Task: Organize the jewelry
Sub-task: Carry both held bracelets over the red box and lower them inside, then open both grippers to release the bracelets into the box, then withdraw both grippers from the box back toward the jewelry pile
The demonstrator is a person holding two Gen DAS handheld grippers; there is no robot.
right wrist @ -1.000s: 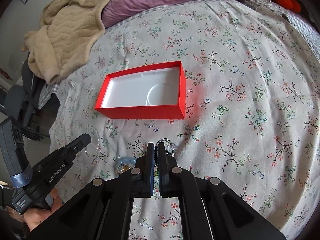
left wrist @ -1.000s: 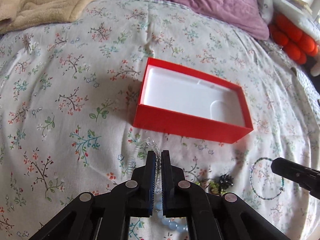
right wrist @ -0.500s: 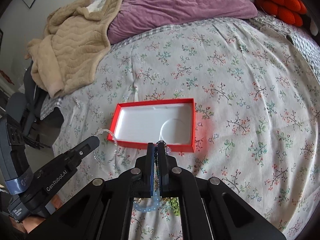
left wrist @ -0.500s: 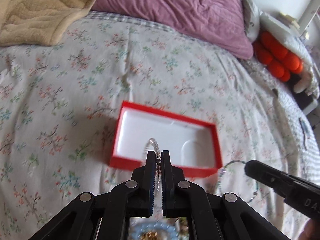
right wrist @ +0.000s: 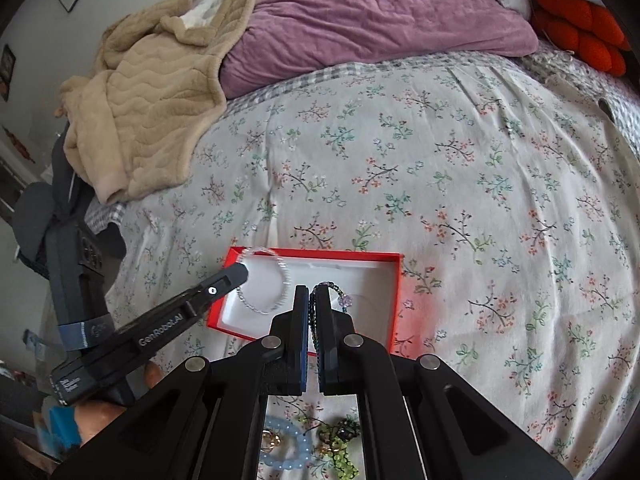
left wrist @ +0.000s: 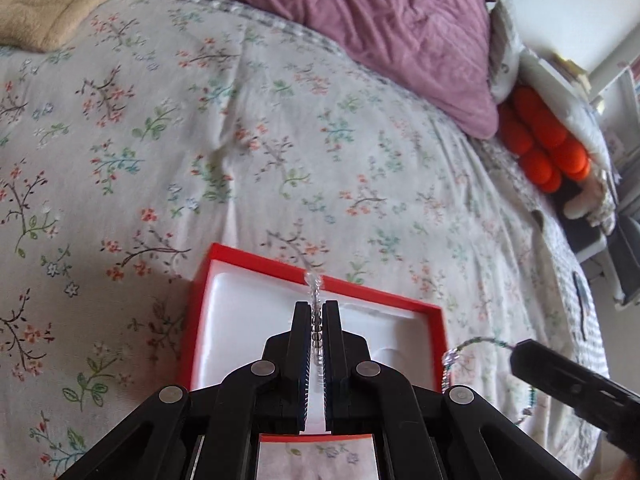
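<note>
Nothing lies in the red box (right wrist: 394, 300) yet: left gripper (right wrist: 240, 270) jaws pinch a clear bracelet (right wrist: 280, 280) over it, right gripper (right wrist: 314, 294) jaws a dark beaded one (right wrist: 334, 292), and more jewelry (right wrist: 280, 446) waits on the bed (right wrist: 440, 160)

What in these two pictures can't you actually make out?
- Left wrist view: the near part of the red box floor is hidden behind the left gripper.
- Right wrist view: the blue bead bracelet and green beaded piece on the bedspread show only through a gap in the right gripper frame.
- Left wrist view: the dark bead bracelet is thin; single beads are unreadable.
</note>
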